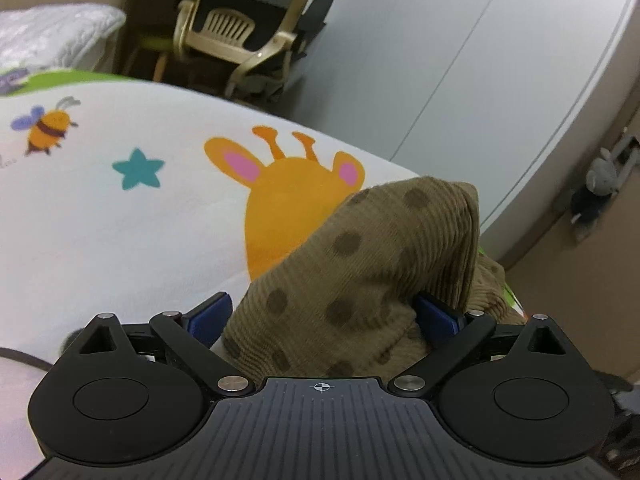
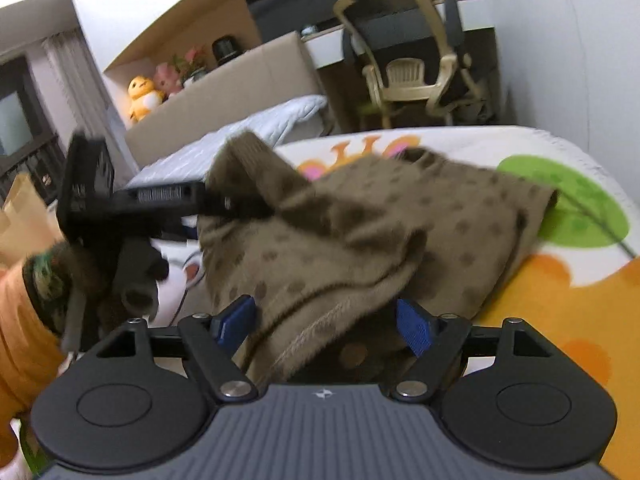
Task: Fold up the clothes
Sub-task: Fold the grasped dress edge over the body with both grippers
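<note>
A brown corduroy garment (image 1: 360, 264) with darker dots lies bunched on a cartoon-print blanket (image 1: 120, 220). My left gripper (image 1: 325, 317) is open, its blue pads (image 1: 212, 316) far apart. The cloth fills the gap between them and drapes over the right-hand pad. In the right wrist view the same garment (image 2: 380, 216) rises to a peak where the left gripper (image 2: 168, 200) reaches in from the left. My right gripper (image 2: 325, 322) is also open, and a folded edge of the garment sits between its blue pads (image 2: 414, 326). How far the cloth reaches past the fingers is hidden.
The blanket's edge (image 2: 580, 152) drops off on the right, beside a pale wall (image 1: 460, 60). A beige chair (image 2: 408, 72) stands behind the bed. A person's orange sleeve (image 2: 16, 320) is at the left. Soft toys (image 2: 142, 96) sit on a ledge.
</note>
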Available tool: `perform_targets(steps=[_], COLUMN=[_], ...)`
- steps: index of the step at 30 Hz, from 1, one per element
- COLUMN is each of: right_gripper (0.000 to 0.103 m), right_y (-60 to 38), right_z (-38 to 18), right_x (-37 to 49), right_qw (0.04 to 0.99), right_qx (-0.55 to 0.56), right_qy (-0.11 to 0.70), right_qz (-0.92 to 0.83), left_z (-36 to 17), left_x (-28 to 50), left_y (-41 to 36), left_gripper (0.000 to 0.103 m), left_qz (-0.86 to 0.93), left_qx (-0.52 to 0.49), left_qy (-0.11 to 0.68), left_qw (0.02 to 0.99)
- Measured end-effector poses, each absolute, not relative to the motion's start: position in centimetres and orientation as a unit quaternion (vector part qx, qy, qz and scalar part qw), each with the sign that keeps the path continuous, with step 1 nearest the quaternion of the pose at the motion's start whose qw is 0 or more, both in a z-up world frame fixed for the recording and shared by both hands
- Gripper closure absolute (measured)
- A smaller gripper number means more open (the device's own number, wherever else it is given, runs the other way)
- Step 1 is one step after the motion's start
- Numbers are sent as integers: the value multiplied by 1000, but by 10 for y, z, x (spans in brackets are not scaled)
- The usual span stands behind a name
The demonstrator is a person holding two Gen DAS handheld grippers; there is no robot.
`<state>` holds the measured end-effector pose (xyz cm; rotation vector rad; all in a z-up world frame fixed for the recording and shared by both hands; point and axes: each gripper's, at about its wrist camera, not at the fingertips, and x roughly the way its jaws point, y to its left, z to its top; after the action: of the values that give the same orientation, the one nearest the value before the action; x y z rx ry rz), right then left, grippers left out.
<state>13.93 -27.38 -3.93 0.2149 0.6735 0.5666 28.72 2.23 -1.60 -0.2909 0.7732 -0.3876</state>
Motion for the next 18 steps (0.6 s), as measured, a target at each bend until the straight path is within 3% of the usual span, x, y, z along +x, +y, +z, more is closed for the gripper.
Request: perform_targets(steps=[2, 7, 18], right_gripper=[52, 76, 75], right_y=[-271, -299, -288], right_z=[-42, -43, -55], right_x=[143, 164, 163], right_qw=[896, 887, 872], right_qx=[119, 193, 178], right_qy=[324, 327, 343], right_qz=[280, 262, 299], left_z=[-15, -14, -41], left_x=[287, 278, 279], left_y=[24, 39, 53], left_gripper=[4, 4, 3], left_qz=[-186, -221, -210], left_qx=[-145, -181, -307], left_qy=[371, 357, 368], left_qw=[898, 889, 852])
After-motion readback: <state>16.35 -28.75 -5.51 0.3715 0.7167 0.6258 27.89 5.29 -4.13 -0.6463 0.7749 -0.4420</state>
